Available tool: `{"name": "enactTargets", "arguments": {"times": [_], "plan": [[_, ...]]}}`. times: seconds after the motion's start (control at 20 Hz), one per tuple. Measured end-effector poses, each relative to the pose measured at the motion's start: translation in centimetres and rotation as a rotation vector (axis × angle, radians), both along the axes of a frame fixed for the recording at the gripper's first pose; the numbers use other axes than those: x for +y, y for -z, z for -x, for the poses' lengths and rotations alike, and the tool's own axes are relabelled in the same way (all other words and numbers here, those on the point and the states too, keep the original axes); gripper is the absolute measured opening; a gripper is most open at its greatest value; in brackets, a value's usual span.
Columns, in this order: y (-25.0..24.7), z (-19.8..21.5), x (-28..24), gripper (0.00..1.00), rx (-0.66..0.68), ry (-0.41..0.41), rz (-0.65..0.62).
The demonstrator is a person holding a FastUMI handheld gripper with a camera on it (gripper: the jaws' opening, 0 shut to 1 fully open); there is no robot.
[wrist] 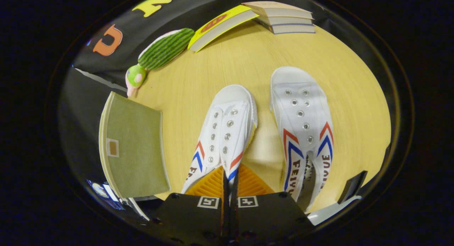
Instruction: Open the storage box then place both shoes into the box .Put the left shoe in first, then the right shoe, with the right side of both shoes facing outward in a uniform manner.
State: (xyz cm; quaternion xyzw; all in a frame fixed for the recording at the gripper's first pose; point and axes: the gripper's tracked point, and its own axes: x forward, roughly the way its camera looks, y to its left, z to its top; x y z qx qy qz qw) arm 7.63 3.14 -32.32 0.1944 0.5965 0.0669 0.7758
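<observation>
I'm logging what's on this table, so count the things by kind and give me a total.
Shoes: 2, left shoe with its side wall pinched in the gripper, right shoe
Books: 3
Plush toy: 1
Storage box: 1
Total: 7

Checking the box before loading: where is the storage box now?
In the gripper view the green storage box sits at the table edge, beside the gripper-held shoe, below the striped plush toy; gripper grips the shoe's collar.

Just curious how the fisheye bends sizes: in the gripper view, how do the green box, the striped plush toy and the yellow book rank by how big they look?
1. Green box, nearest the tool.
2-3. Plush toy and yellow book: alike, farther off, unsure.
</observation>
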Motion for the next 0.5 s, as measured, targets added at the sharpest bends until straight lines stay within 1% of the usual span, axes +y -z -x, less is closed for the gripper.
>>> {"name": "enactTargets", "arguments": {"times": [0.15, 0.25, 0.4, 0.5], "plan": [[-3.9, 0.3, 1.5, 0.06, -0.027, 0.027, -0.062], [-7.8, 0.5, 3.0, 0.06, -0.069, 0.024, -0.088], [-13.5, 1.1, 6.2, 0.06, -0.144, -0.032, -0.085], [-17.0, 1.9, 9.5, 0.05, -0.184, -0.086, -0.092]]}}
